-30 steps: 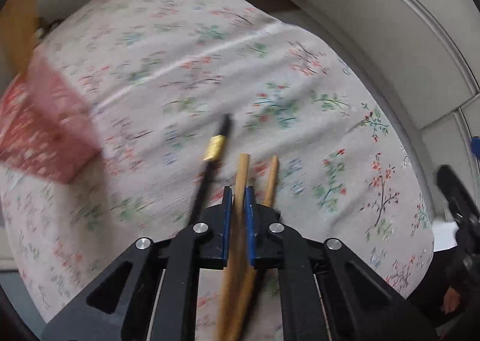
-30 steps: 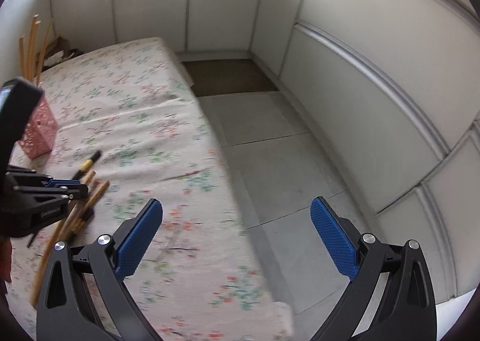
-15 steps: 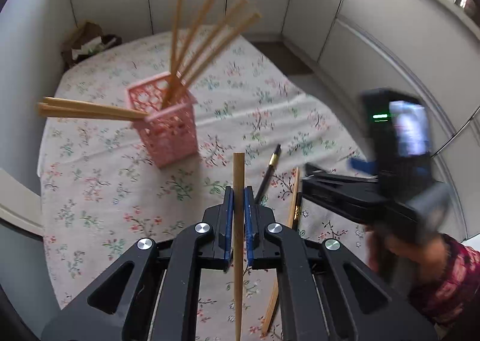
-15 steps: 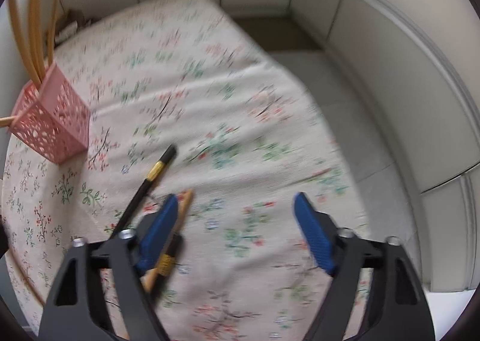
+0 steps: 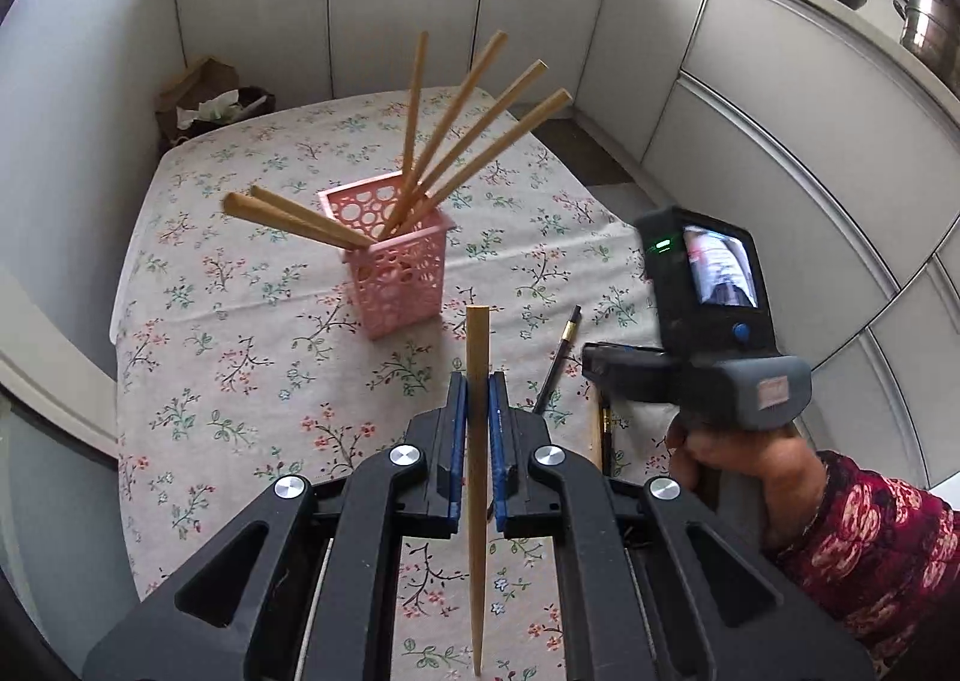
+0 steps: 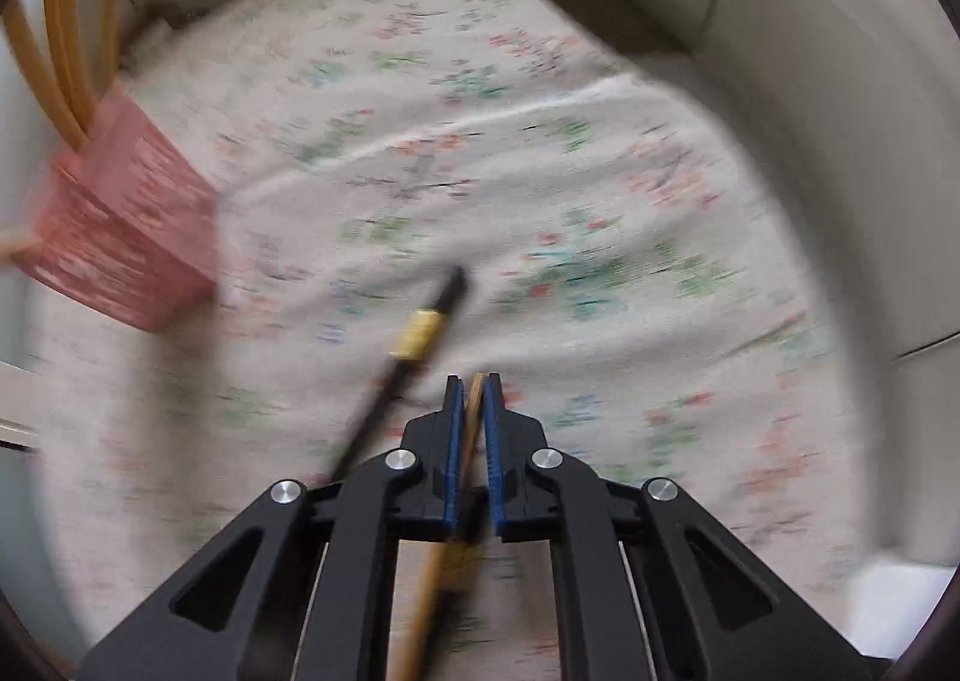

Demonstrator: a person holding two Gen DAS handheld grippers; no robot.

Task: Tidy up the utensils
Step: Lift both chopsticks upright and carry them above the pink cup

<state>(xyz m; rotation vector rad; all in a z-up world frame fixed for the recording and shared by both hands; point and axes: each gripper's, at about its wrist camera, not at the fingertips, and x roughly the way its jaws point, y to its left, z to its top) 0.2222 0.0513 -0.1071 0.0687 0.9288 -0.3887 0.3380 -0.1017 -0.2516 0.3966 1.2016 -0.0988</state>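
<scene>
Half a second ago the right gripper (image 6: 474,381) hung wide open over the counter (image 5: 240,381); now its jaws have closed on a wooden chopstick (image 6: 475,399) lying beside the black gold-banded one (image 6: 420,333), so a second piece looks ready to lift. The left gripper (image 5: 478,381) still clamps its own chopstick (image 5: 478,357) upright, just near of the pink holder (image 5: 399,273), where six pale tapered sticks already lean.
</scene>
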